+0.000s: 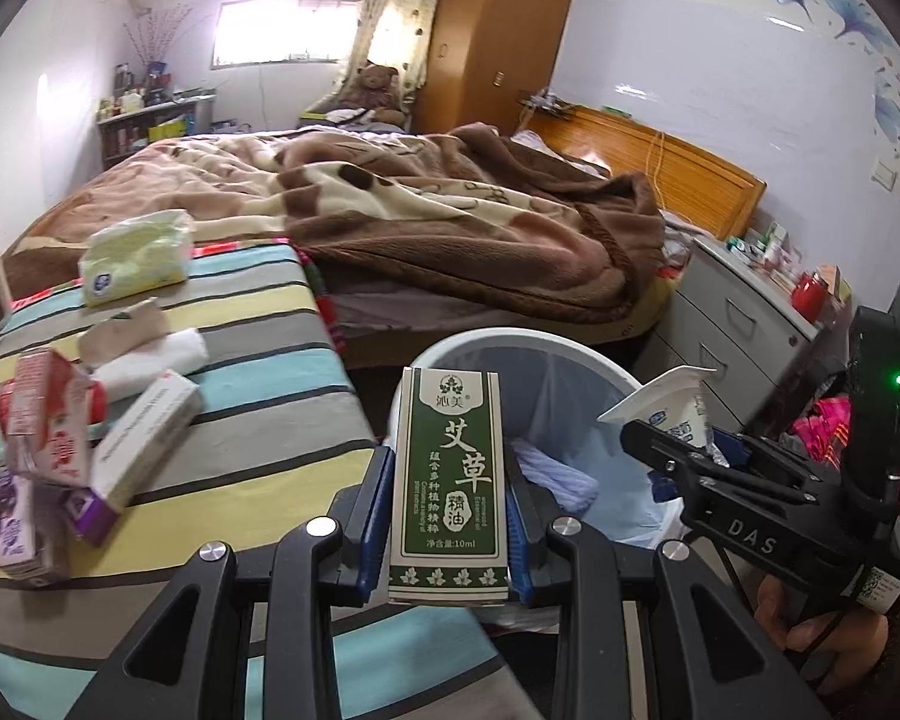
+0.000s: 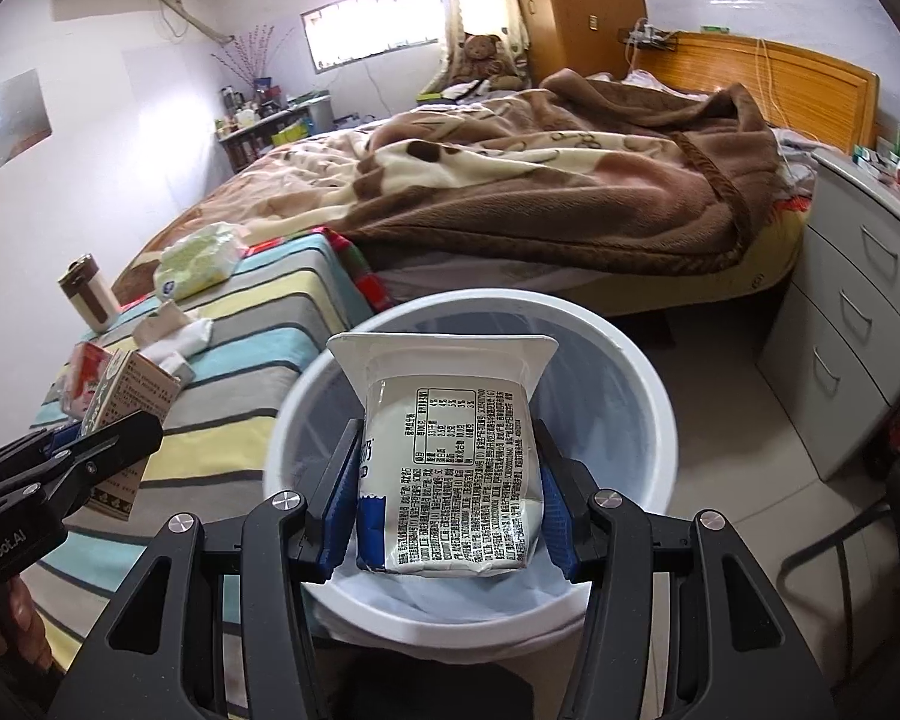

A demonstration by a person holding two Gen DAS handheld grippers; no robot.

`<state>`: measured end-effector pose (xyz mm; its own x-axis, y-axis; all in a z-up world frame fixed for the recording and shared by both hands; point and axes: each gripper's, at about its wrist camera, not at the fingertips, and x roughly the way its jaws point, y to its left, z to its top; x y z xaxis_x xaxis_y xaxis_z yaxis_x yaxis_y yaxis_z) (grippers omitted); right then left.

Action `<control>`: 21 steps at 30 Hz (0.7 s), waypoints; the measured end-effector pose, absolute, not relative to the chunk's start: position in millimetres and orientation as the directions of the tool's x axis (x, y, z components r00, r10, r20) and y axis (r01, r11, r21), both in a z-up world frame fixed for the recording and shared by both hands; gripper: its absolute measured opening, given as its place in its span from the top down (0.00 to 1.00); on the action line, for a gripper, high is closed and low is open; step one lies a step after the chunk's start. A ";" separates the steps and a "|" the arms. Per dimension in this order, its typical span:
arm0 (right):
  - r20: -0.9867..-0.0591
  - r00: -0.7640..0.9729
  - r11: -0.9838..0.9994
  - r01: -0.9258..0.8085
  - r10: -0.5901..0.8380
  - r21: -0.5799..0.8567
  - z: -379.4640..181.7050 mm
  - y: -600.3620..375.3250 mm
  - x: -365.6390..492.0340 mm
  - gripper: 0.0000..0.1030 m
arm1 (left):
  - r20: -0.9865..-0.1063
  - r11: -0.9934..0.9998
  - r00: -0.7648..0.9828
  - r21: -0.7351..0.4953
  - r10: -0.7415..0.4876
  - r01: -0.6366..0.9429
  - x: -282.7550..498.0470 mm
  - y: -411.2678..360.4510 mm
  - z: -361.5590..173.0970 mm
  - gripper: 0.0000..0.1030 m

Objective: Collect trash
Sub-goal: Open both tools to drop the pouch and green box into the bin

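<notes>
A green box is clamped in the left tool, a yogurt cup in the right tool, above the white bin; cartons are left on the striped desk beside the bed.

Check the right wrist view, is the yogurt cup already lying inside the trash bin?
No, the yogurt cup is clamped in the right gripper above the white trash bin.

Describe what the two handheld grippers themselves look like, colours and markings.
Both are black plastic frames with silver round bolts and blue ribbed finger pads. The right gripper carries white "DAS" lettering, a QR sticker, a green light and a black cable; the left gripper reads "GenRobot.AI".
</notes>
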<state>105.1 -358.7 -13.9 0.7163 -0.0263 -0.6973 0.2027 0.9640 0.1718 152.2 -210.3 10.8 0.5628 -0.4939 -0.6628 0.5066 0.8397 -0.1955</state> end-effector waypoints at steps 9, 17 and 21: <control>-0.723 0.689 0.960 0.234 -0.052 0.155 -24.2 -374.2 108.5 0.49 | -0.683 0.816 0.524 -0.189 -0.509 0.547 162.2 -244.8 -2.1 0.68; -0.742 0.667 0.954 0.259 -0.065 0.149 -30.9 -381.0 113.6 0.48 | -0.691 0.805 0.497 -0.212 -0.525 0.554 172.7 -256.2 -10.4 0.68; -0.746 0.663 0.952 0.263 -0.062 0.154 -32.7 -381.9 114.4 0.34 | -0.697 0.809 0.490 -0.226 -0.524 0.543 179.0 -253.9 -13.9 0.62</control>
<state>114.4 -381.9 -32.7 0.6627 -0.0621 -0.7463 0.2629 0.9524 0.1543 179.0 -253.9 -13.9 0.4899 -0.5239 -0.6968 0.5429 0.8087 -0.2263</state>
